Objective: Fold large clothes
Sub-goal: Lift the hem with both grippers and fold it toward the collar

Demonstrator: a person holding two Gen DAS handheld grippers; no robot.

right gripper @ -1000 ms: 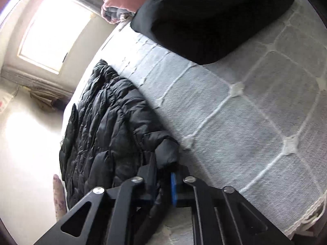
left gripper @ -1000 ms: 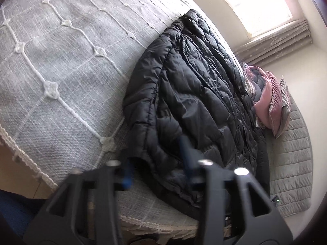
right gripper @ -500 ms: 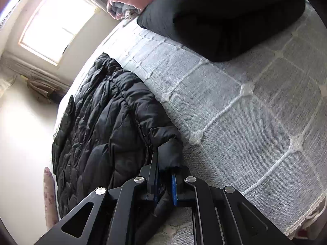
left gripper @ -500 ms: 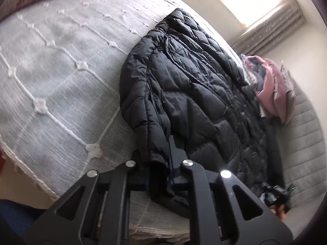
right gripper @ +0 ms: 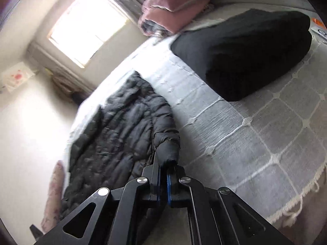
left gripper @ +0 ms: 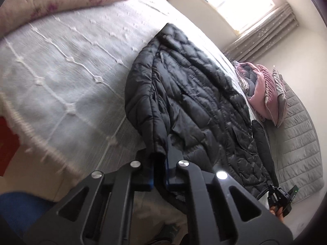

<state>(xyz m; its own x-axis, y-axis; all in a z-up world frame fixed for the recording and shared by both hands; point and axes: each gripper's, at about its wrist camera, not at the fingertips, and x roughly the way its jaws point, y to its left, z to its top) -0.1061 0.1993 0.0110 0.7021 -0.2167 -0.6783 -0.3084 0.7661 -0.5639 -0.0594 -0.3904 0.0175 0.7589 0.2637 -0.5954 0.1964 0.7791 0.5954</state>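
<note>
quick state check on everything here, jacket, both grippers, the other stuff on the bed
jacket: spread flat on the bed, near edge pinched at two spots
left gripper: shut on jacket edge
right gripper: shut on jacket cuff
black bundle: folded, lying on the bedspread
pink bedding: piled by the headboard

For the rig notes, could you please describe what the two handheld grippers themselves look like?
Both the left gripper and right gripper are matte black, with angular arms pierced by triangular cut-outs, round silver bolt heads at the pivots, and blue pads lining the fingers. No cables or sleeves show.
</note>
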